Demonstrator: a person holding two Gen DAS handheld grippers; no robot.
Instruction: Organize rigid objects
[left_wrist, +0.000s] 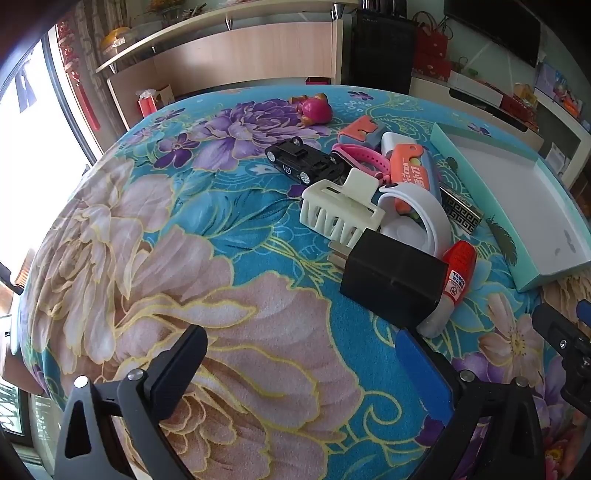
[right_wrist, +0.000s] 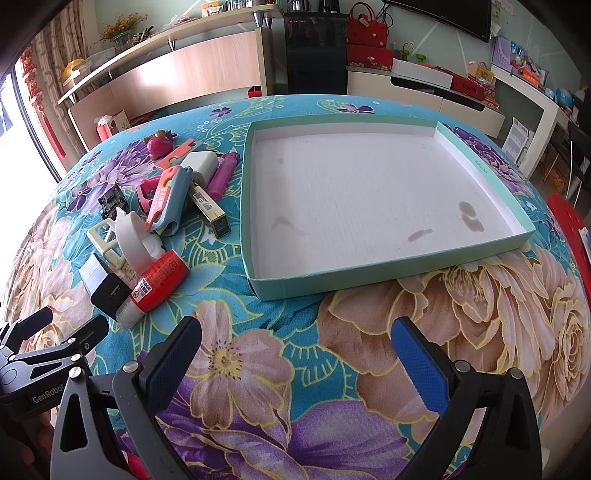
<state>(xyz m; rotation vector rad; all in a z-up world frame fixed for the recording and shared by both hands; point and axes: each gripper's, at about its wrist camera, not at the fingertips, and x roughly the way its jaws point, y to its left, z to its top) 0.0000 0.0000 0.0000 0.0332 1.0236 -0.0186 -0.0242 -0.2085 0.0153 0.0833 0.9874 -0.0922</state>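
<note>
Both my left gripper (left_wrist: 299, 369) and right gripper (right_wrist: 295, 354) hung spread and empty. The clutter sat just left of the bare tray (right_wrist: 480, 254); I judged the nearest, the red-capped tube (right_wrist: 157, 286), best pinched across its cap.

Looking like a home living room: wall-mounted television (right_wrist: 443, 18) at upper right, wooden sideboard (right_wrist: 177, 70) with flowers (right_wrist: 120, 26) at upper left, flowered cloth (right_wrist: 332, 350) covering the table.
</note>
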